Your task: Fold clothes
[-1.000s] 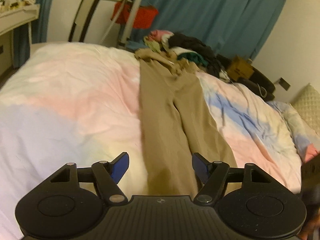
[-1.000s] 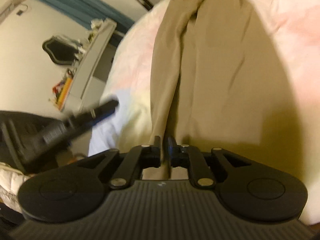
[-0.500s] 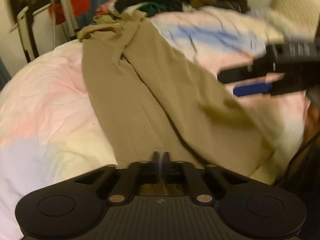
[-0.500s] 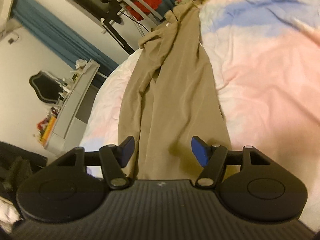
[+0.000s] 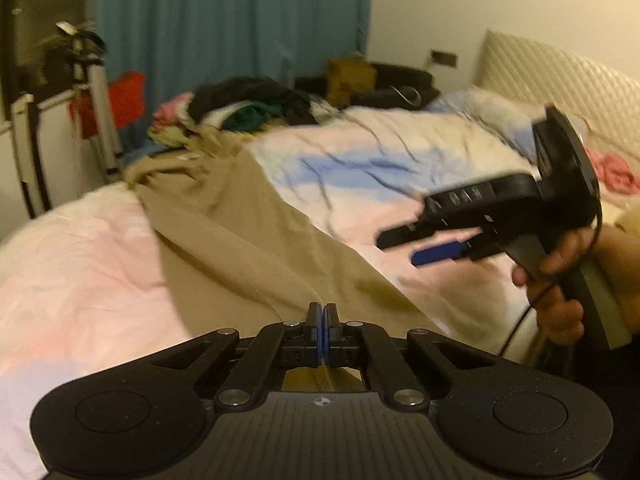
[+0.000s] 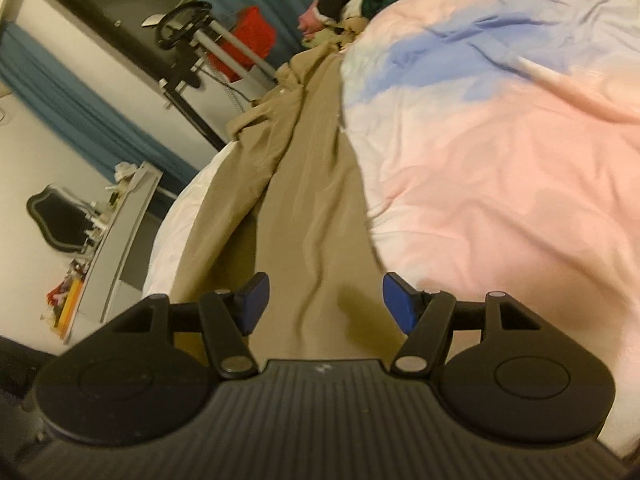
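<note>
Tan trousers lie lengthwise on the bed, waist end far, leg hems near me. They also show in the right wrist view. My left gripper is shut on the near hem of the trousers and holds that end lifted. My right gripper is open and empty, hovering above the leg end. In the left wrist view the right gripper hangs in the air to the right, held by a hand.
The bed has a pastel pink, blue and white duvet. A pile of clothes lies at its far end. A quilted headboard is at right. A stand and teal curtain stand beyond. A white shelf is left.
My left gripper closed on the trouser hem and lifted it. My right gripper opened, let go of the trousers and rose off to the right.
</note>
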